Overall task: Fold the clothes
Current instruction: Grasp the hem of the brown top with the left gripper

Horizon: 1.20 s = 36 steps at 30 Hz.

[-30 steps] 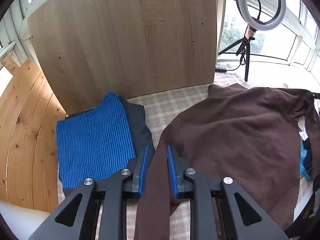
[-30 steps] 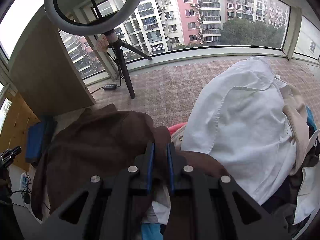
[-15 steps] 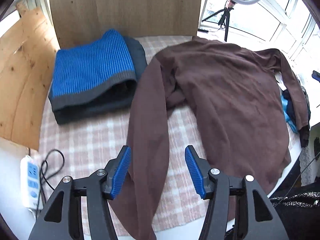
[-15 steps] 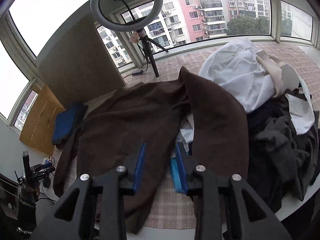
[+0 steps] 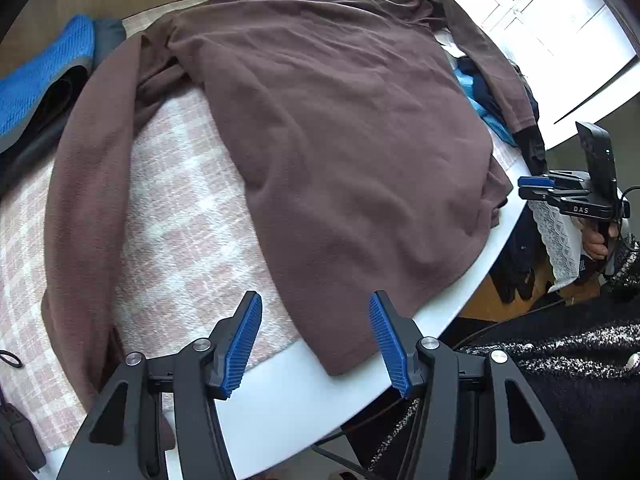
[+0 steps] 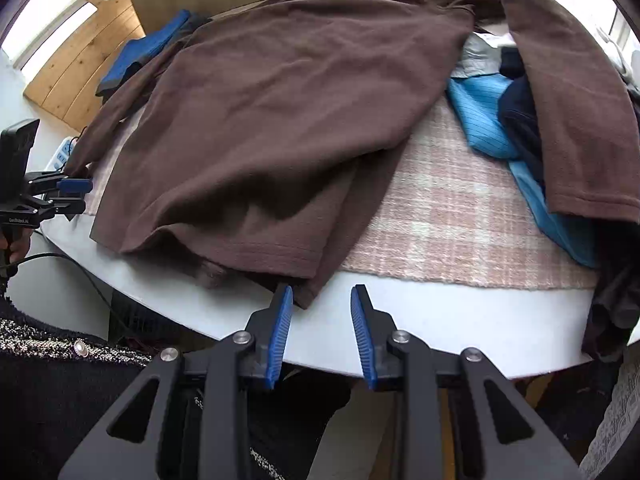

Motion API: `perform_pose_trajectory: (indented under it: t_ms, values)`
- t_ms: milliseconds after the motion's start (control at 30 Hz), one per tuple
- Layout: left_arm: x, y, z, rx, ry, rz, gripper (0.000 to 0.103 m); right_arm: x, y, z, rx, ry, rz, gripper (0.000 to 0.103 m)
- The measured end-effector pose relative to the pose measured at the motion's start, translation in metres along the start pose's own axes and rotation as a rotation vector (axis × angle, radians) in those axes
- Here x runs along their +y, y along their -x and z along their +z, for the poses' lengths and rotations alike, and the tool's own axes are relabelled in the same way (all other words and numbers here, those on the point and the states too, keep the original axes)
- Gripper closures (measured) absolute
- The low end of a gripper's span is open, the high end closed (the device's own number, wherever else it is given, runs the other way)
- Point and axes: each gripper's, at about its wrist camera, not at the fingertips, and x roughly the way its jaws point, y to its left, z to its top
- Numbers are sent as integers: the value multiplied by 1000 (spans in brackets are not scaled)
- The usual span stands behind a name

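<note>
— Where was free room?
— Bare white table edge [image 6: 440, 320] at six o'clock.
— Obstacles?
— Brown sweater [image 5: 340, 120] at twelve; clothes pile [image 6: 520, 120] at two; folded blue garment [image 5: 36, 76] at ten.

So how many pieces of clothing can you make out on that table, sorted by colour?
Brown: 1, the brown sweater spread flat.
Blue-and-grey striped: 1, the folded knit at the far left.
Light blue: 1, the light blue garment under the right sleeve.
Dark navy: 1, the dark garment beside it.
Total: 4 I can tell apart; the pile at the right edge may hide more.
</note>
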Motion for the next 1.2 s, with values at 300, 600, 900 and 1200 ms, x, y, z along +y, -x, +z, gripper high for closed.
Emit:
perform_pose_trajectory:
  t_ms: [300, 600, 900, 1200]
  values:
    - [-26, -16, -16, 6, 23, -15, 49, 4, -18, 23, -44, 88, 7, 98]
    - [-45, -30, -36, -7, 14, 183, 49, -14, 25, 70, -185, 29, 63, 98]
    - [-38, -36, -1, -40, 81, 251, 83, -16, -1, 147, -102, 1, 95, 96]
    - [-29, -31, 11, -75, 141, 223, 92, -51, 0, 130, -28, -167, 253, 81]
